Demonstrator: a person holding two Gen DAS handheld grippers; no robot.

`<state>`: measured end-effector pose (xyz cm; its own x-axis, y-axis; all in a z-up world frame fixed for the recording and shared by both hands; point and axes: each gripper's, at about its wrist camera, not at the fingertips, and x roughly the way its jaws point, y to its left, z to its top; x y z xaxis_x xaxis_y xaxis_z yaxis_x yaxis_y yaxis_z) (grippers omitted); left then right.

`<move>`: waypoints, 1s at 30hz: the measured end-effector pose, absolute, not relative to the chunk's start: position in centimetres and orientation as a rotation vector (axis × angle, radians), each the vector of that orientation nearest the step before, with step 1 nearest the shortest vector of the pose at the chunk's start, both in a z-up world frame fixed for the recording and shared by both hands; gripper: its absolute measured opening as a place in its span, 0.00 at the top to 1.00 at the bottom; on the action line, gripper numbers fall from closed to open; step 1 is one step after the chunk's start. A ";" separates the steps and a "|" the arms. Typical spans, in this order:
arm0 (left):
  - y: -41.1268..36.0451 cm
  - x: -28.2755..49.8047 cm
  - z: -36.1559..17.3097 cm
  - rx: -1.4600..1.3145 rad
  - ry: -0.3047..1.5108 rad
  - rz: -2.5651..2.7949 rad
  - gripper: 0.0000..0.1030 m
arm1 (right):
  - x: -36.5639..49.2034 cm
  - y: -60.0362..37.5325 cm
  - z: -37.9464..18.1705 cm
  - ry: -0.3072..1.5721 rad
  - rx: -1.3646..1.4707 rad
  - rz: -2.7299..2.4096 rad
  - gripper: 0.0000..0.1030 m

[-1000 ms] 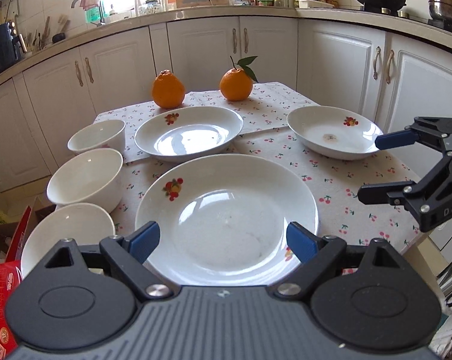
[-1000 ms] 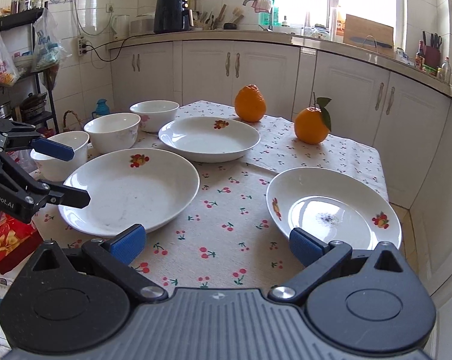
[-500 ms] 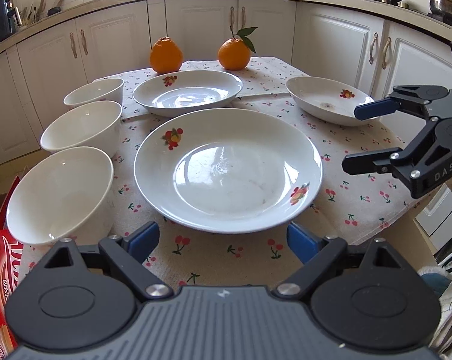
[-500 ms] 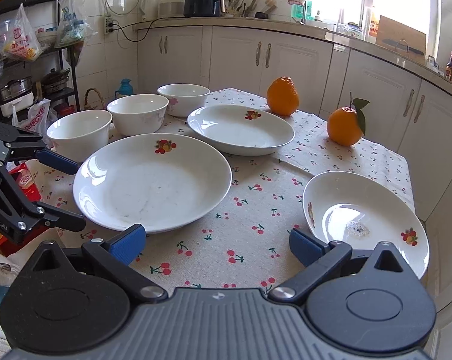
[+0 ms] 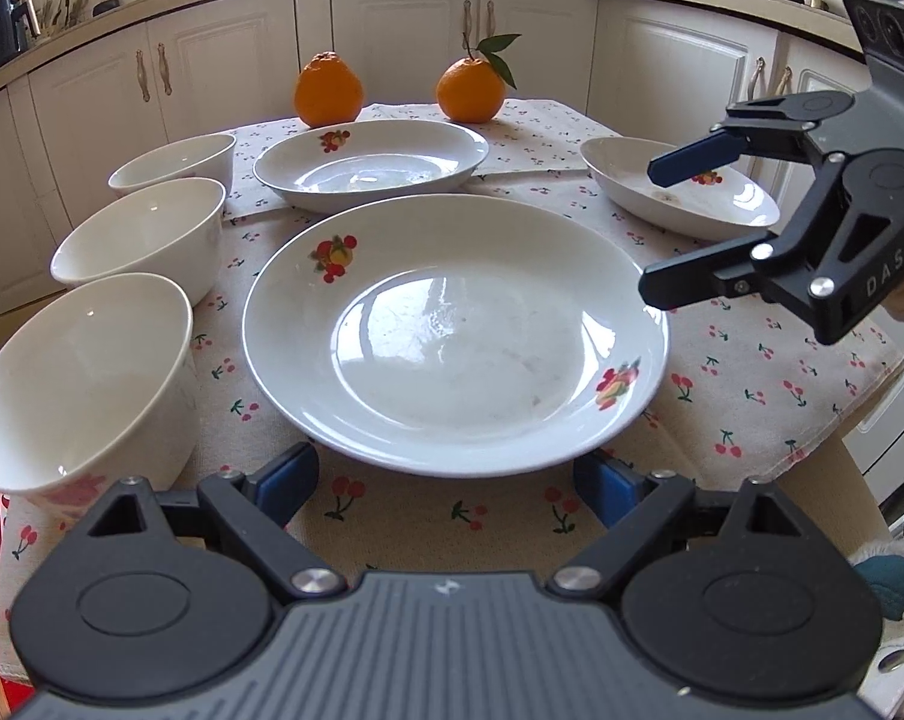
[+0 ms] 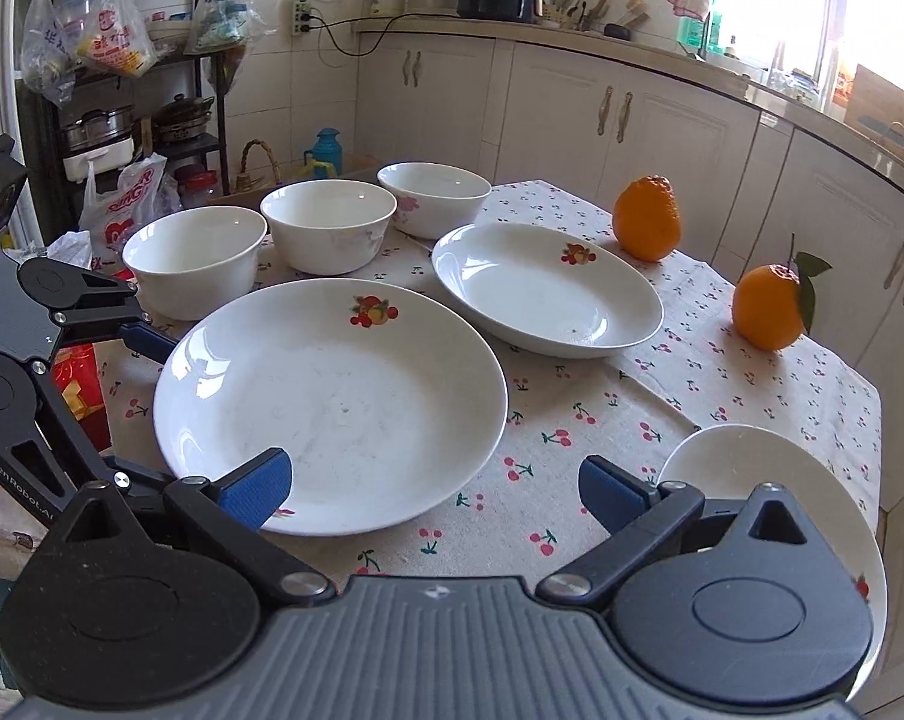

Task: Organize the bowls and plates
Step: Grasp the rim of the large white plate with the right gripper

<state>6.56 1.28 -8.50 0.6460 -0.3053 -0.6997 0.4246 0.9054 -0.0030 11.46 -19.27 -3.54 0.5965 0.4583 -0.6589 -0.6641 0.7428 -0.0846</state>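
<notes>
Tabletop (image 5: 751,396) count — 3 plates (image 5: 452,330), 3 bowls (image 5: 146,234), 2 oranges (image 5: 327,90); left gripper (image 5: 446,483) and right gripper (image 6: 434,489) fingers wide, empty.

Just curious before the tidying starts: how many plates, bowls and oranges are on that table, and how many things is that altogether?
Plates: 3, a big plate, a plate behind it and a plate on the right
Bowls: 3, a near bowl, a middle bowl and a far bowl
Oranges: 2, a plain orange and a leafy orange
Total: 8
</notes>
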 end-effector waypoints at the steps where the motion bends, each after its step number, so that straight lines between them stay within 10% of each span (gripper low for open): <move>1: 1.3 6.6 -8.5 0.166 0.761 -0.413 0.09 | 12.0 -19.1 -3.5 0.667 -0.344 0.668 0.00; 30: 0.7 7.0 -8.7 0.187 0.738 -0.418 0.02 | 23.9 -15.0 -6.0 1.015 -0.186 0.984 0.05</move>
<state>6.97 0.68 -8.67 0.6626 -0.3024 -0.6852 0.4320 0.9016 0.0199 23.94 -14.99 -5.97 0.1589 0.6039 -0.7810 -0.7624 0.5777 0.2916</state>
